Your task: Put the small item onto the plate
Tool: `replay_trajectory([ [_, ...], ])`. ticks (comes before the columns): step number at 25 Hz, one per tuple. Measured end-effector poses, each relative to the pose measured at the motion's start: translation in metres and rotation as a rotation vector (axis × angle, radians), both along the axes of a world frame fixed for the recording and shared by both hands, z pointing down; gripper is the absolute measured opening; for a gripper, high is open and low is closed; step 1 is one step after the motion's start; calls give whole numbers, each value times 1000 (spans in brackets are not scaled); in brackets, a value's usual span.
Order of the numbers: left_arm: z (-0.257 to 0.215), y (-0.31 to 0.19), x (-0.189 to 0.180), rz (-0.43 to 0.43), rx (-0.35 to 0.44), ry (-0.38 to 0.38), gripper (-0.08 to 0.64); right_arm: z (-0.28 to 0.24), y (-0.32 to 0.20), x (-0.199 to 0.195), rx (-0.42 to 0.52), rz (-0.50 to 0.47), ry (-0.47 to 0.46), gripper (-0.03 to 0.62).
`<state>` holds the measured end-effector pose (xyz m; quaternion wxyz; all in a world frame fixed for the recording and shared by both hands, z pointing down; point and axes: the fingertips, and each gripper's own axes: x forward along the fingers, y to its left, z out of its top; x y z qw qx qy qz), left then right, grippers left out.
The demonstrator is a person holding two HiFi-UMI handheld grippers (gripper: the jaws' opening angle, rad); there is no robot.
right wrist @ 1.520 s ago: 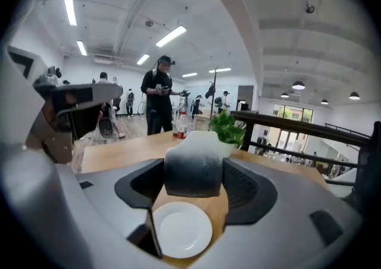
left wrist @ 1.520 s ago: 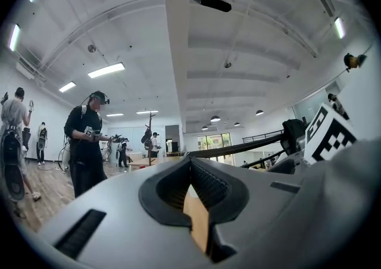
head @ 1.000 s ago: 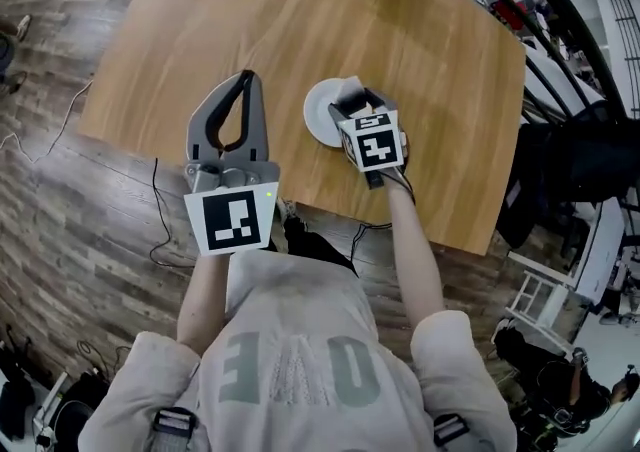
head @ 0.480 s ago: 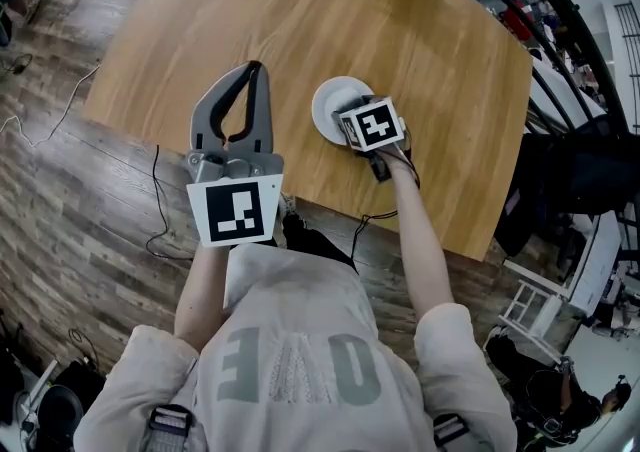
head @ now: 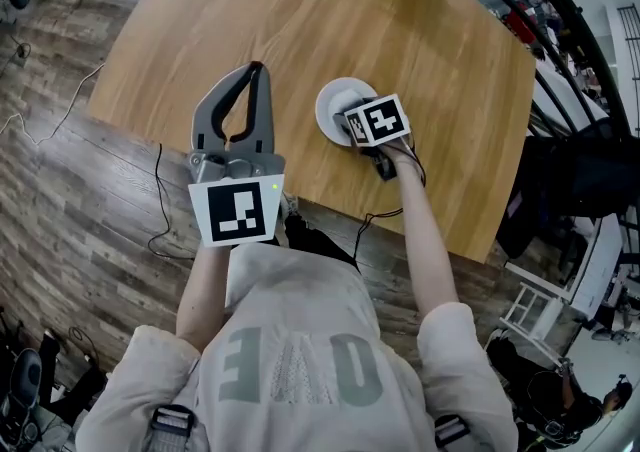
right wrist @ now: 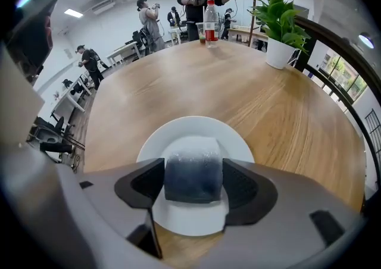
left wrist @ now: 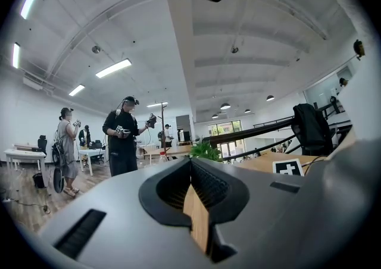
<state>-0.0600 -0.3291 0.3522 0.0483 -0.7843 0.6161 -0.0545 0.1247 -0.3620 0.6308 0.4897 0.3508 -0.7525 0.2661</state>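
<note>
The small item (right wrist: 193,169) is a dark blue-grey wrapped block. It rests low over the white plate (right wrist: 178,128) with my right gripper (right wrist: 193,183) shut on it, a pad pressing on each side. In the head view the plate (head: 330,100) lies near the table's near edge, and the right gripper's marker cube (head: 378,122) covers its right part and the item. My left gripper (head: 255,70) hovers left of the plate over the table, shut and holding nothing. In its own view the left gripper (left wrist: 196,214) points up and across the room.
A potted plant (right wrist: 280,24) in a white pot and a drink bottle (right wrist: 209,15) stand at the far end of the wooden table (head: 430,30). A dark railing (head: 570,40) runs along the right. Several people stand in the room beyond. Cables lie on the floor (head: 160,200).
The right gripper has tipped and come down over the plate with the item in it. The left gripper has stayed where it was.
</note>
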Motion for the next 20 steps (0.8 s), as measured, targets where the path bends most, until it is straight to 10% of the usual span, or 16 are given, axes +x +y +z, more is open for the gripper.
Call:
replay_trajectory([
  [11, -9, -5, 5, 13, 24, -1, 9, -14, -4, 1, 47, 2, -25, 310],
  [20, -31, -10, 14, 64, 78, 4, 9, -163, -39, -17, 383, 134, -332, 308],
])
